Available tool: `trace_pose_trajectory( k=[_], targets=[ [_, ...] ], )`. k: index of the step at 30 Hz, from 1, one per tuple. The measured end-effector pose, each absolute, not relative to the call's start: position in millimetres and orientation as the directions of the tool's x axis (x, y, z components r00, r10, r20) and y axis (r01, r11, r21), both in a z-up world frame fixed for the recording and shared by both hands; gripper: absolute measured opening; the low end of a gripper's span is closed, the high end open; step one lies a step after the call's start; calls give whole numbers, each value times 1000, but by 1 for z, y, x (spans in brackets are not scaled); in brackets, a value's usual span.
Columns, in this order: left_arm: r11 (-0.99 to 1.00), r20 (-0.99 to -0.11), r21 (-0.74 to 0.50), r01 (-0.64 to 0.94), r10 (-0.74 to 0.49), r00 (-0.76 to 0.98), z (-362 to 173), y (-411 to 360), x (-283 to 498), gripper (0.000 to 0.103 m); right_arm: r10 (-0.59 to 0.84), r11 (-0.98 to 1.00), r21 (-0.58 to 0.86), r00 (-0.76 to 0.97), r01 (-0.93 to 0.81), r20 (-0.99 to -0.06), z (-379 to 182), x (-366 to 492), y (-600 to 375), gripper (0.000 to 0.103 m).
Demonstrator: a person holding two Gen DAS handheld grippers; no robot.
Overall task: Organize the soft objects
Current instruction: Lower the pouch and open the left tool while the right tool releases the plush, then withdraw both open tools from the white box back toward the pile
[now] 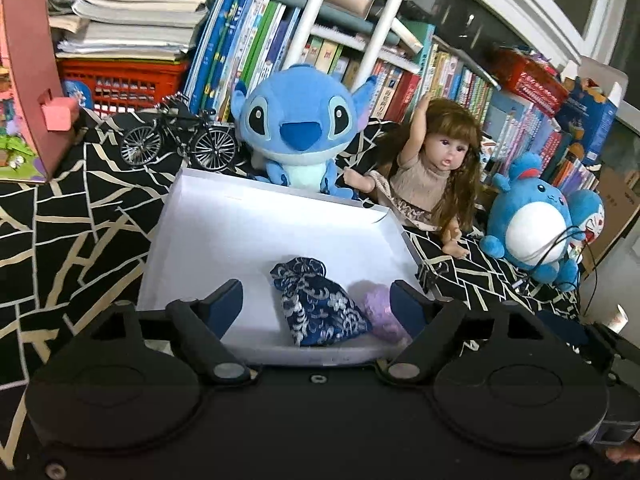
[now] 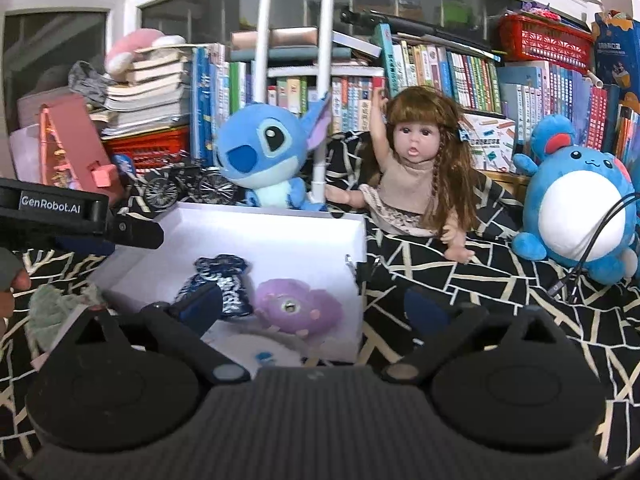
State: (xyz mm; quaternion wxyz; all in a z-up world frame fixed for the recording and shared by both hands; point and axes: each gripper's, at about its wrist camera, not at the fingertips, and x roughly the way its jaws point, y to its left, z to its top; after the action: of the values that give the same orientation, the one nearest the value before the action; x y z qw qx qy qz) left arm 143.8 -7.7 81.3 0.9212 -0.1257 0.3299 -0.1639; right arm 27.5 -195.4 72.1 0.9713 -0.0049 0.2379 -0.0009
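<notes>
A black cloth with pale crackle lines (image 2: 500,300) covers the surface, and behind it packed rows of books (image 2: 460,76) line the back, two white poles (image 2: 264,40) rising before them and dark white-framed windows (image 2: 56,36) above them.

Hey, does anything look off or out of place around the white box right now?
Mostly tidy: the blue pouch and purple plush lie inside the white box. One oddity: the box's far right corner looks torn or bent, its rim dipping unevenly near the doll.
</notes>
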Motion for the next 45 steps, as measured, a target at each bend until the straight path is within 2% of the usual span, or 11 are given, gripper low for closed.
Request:
trace_pose_trajectory(
  k=[14, 23, 31, 37, 45],
  targets=[
    [920, -501, -249, 304, -390, 773, 65, 4, 52, 87, 52, 995, -58, 909, -84, -412, 62, -24, -175, 103],
    [949, -474, -136, 284, -314, 823, 36, 15, 4, 88, 102, 989, -54, 901, -137, -422, 45, -64, -157, 103],
    [960, -466, -135, 247, -281, 839, 21, 21, -2, 69, 140, 987, -14, 903, -160, -407, 32, -88, -142, 86],
    [969, -460, -102, 226, -248, 852, 19, 14, 7, 67, 144, 989, 18, 899, -149, -415, 22, -94, -134, 71],
    [979, -473, -87, 183, -202, 857, 10, 2, 26, 66, 117, 991, -8, 901, -132, -418, 9, -94, -127, 67]
  ],
)
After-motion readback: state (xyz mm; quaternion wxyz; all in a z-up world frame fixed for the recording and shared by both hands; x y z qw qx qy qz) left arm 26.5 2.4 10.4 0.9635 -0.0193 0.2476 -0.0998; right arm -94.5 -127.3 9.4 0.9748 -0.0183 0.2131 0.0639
